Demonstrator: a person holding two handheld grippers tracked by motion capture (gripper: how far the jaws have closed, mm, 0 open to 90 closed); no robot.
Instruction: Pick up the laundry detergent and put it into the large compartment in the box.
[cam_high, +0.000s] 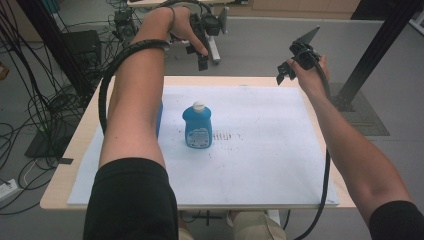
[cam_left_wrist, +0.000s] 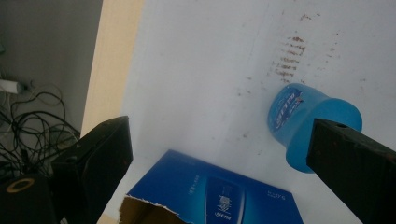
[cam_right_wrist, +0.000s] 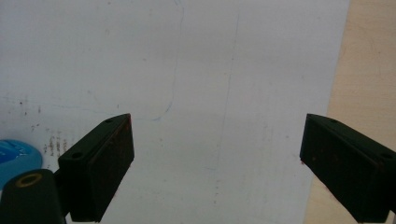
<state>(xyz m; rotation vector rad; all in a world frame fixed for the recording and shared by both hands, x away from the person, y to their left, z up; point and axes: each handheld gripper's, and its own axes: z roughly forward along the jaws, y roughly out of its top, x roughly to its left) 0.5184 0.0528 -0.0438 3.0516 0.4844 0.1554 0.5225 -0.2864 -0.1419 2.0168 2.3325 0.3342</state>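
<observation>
Bottle (cam_high: 197, 125) stands mid-desk beside the box (cam_left_wrist: 215, 196); we hold both grippers, left (cam_high: 202, 59) and right (cam_high: 283, 75), high with jaws apart, and should descend squarely over it.

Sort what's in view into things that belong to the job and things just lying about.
Belongs to the job:
- blue bottle, upright on the white sheet
- blue carton, torn open at one end
- left tongs and right tongs, both open, raised above the table

Lying about:
- cables on the floor
- brown smudges on the sheet
</observation>
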